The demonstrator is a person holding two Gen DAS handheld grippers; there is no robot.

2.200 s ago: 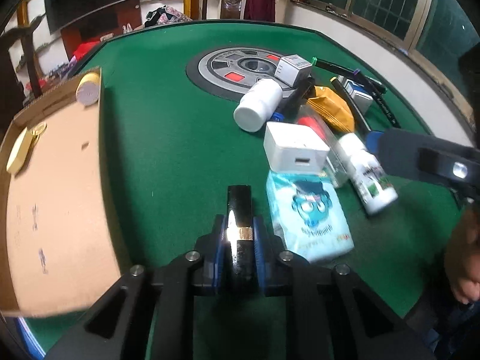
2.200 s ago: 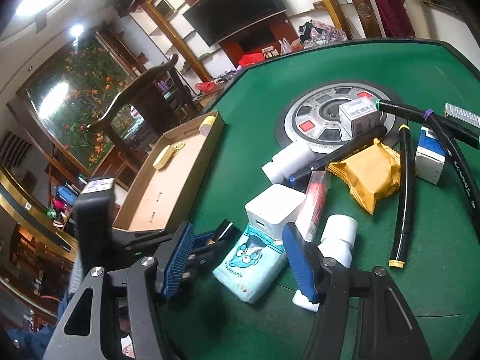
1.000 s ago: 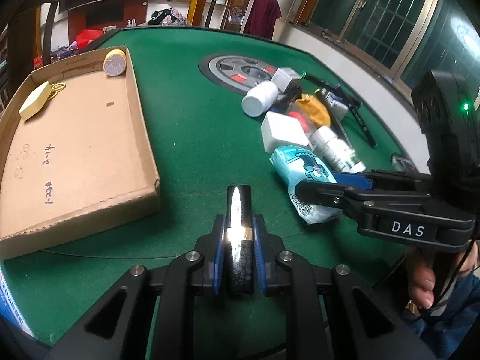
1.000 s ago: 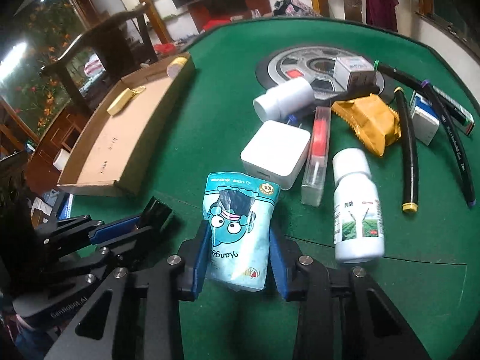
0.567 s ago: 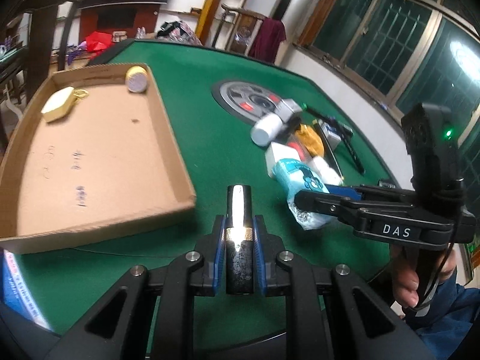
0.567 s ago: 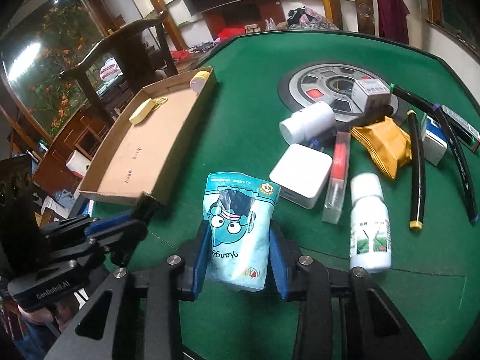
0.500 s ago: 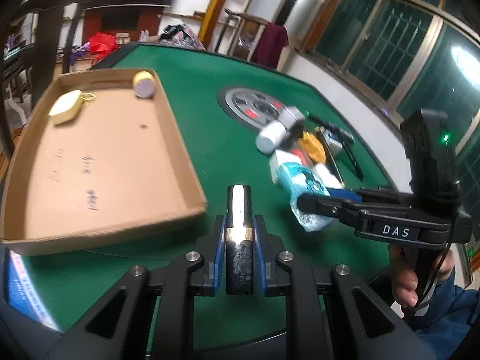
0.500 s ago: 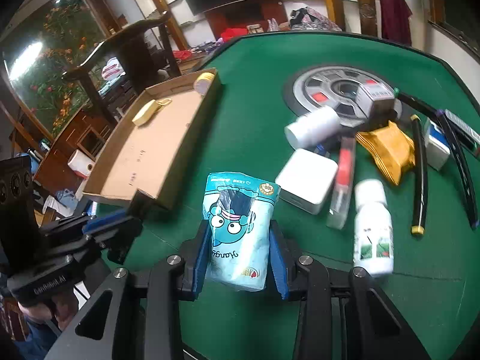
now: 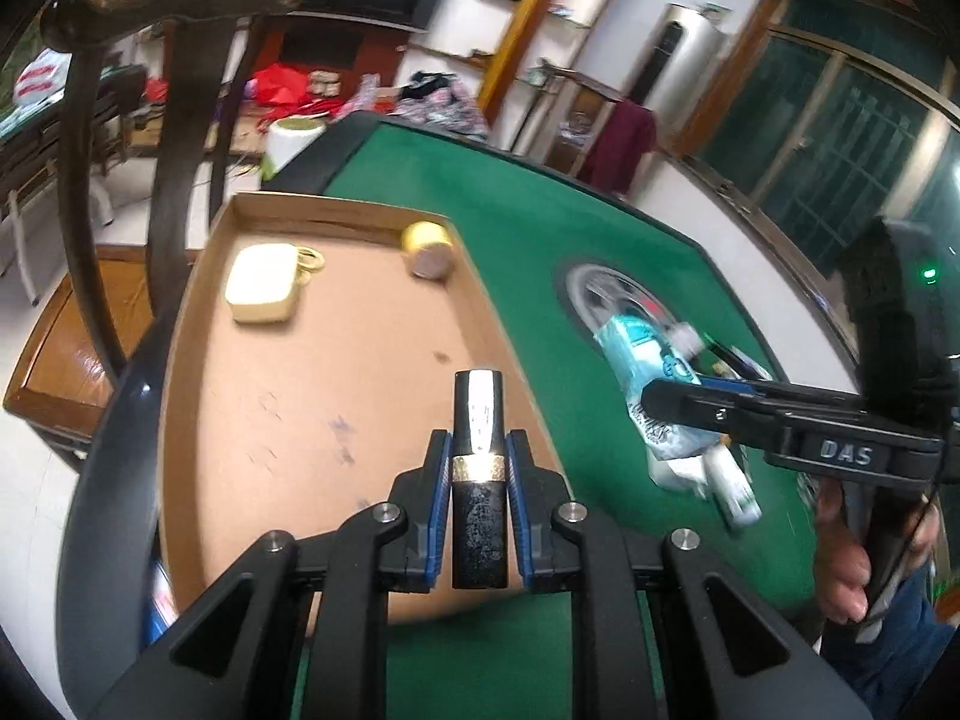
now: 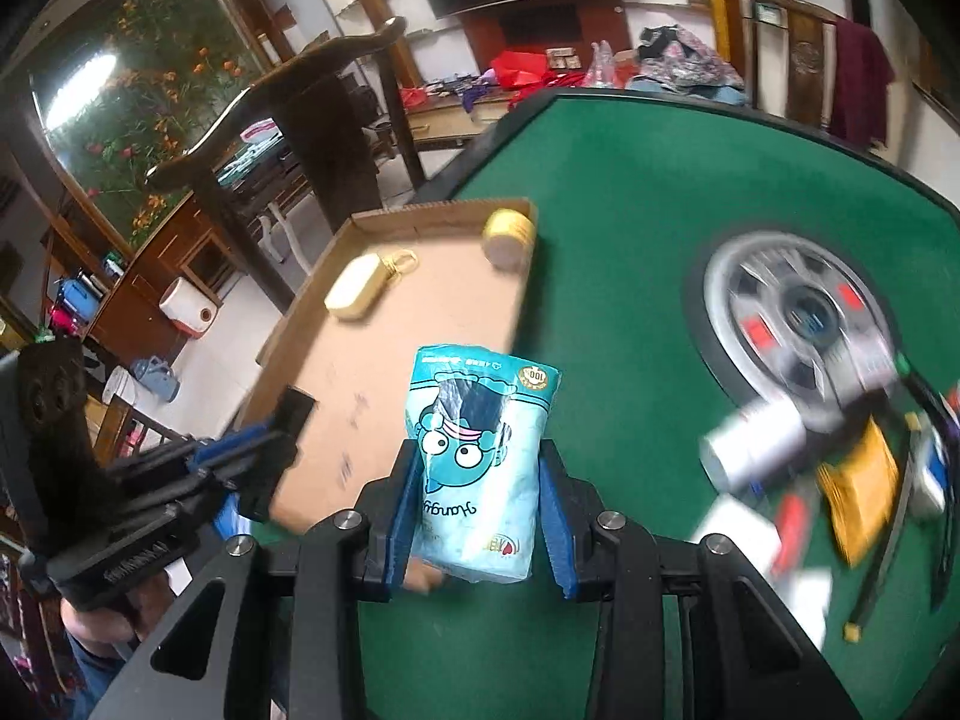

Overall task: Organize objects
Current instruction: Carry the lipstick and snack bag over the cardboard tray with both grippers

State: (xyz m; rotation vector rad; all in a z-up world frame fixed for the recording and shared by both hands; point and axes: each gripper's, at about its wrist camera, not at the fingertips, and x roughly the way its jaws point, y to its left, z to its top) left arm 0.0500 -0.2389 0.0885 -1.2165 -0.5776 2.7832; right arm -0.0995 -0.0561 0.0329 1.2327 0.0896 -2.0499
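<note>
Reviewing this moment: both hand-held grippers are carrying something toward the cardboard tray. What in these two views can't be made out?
- Right wrist view: the loose items on the green felt table, including a white bottle and a yellow packet, are motion-blurred; labels unreadable.
- Left wrist view: the black cylindrical tube with a gold band hides the flat cardboard tray floor behind it.
- Right wrist view: the teal cartoon tissue pack bottom is cut off by the gripper body.

Right-wrist view: the heap of objects (image 10: pixel 840 468) on the green table (image 10: pixel 630 210) is smeared by motion blur; single items cannot be told apart. Left-wrist view: the tissue packet (image 9: pixel 636 360) is blurred and partly hidden behind the right gripper (image 9: pixel 666 399). The cardboard tray (image 9: pixel 336 360) has its near edge hidden by the left gripper (image 9: pixel 479 462).
</note>
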